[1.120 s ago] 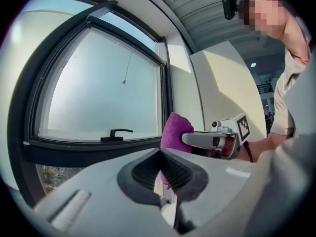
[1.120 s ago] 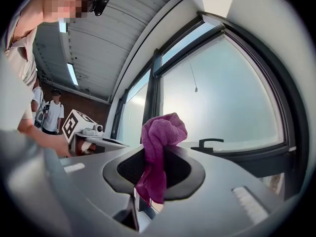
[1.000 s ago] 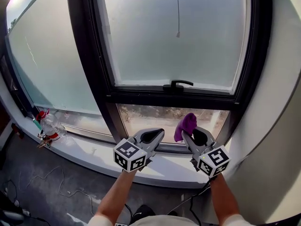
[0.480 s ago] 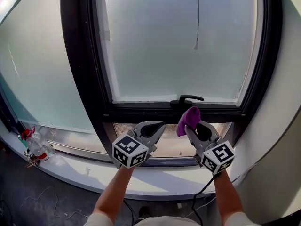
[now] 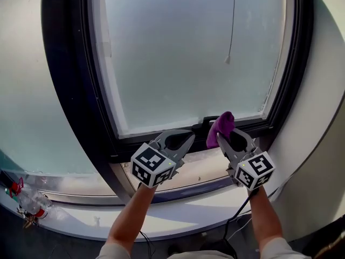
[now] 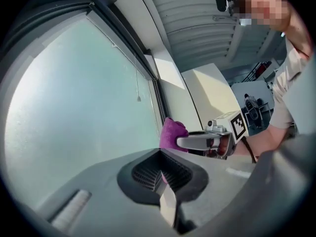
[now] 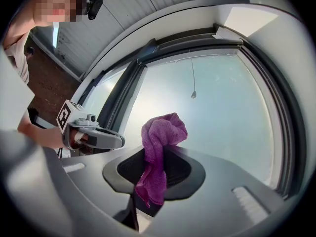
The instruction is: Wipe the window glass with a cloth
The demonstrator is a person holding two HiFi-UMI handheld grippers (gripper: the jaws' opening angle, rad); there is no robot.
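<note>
Update: right gripper point(image 5: 222, 137) has risen from sill level, clamping a crumpled purple terry cloth point(image 5: 221, 127) at its jaw tips; frosted window glass point(image 5: 178, 58) is now just ahead. Left gripper point(image 5: 182, 140) is alongside, closed on nothing. Wiping looks ready to start.

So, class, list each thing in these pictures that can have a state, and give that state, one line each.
Left gripper, shut, nothing between its jaws.
Right gripper, shut on the purple cloth.
Purple cloth, bunched above the jaws, its tail hanging below them.
Window sash, closed in its frame.
Window glass, hazy all over.
Pull cord, hanging straight and free.
</note>
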